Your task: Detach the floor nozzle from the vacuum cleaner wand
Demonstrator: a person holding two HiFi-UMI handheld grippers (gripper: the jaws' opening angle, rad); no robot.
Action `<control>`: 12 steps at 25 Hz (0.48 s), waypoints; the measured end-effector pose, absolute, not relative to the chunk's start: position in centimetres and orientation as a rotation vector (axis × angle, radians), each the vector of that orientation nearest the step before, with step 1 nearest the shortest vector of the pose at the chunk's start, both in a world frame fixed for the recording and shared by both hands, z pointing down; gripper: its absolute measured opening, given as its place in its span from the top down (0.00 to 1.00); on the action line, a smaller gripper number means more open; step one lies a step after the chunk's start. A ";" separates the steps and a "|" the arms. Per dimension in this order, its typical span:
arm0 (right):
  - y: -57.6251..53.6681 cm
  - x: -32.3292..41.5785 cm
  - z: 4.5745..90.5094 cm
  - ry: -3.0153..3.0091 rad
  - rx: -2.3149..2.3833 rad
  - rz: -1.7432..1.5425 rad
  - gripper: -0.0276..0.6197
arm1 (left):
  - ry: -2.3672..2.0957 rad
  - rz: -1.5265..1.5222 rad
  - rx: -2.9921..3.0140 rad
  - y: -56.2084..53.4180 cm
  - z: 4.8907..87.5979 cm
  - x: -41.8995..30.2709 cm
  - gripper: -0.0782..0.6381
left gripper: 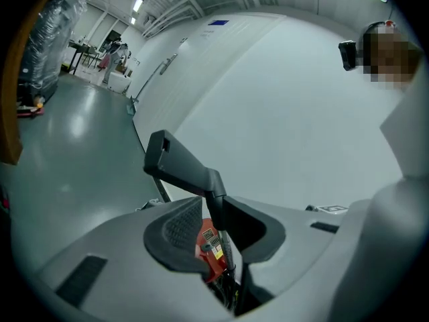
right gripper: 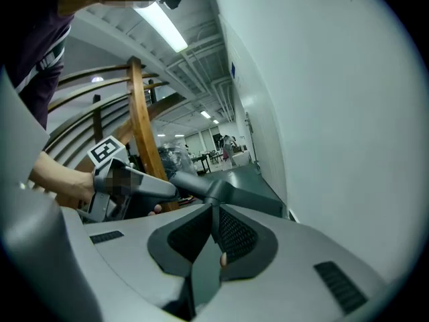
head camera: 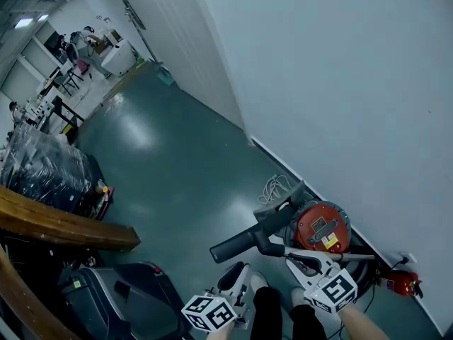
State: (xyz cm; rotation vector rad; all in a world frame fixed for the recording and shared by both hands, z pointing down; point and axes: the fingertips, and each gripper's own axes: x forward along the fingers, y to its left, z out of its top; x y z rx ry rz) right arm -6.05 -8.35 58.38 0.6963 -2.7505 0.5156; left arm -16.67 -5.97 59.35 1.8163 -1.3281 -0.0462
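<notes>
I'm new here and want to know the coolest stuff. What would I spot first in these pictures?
Probably the dark grey bar-shaped floor nozzle, held up off the green floor at the bottom middle, with the right tongs clamped on its neck. Just behind it, against the white wall, sits the round red vacuum cleaner body. On the left, a curved brown wooden rail stands out too.
</notes>
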 end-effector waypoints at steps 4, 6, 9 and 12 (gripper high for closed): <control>-8.0 -5.6 61.5 -2.695 0.691 0.425 0.92 | -1.303 -0.113 1.783 -6.6 61.1 -17.0 0.72; -8.0 -5.5 62.6 -2.673 0.678 0.394 0.91 | -1.308 -0.125 1.776 -6.9 61.5 -17.2 0.72; -8.1 -5.4 64.3 -2.635 0.639 0.321 0.83 | -1.307 -0.118 1.779 -7.3 61.7 -17.3 0.72; -8.4 -5.6 66.2 -2.583 0.586 0.242 0.78 | -1.303 -0.105 1.787 -7.6 61.6 -17.3 0.72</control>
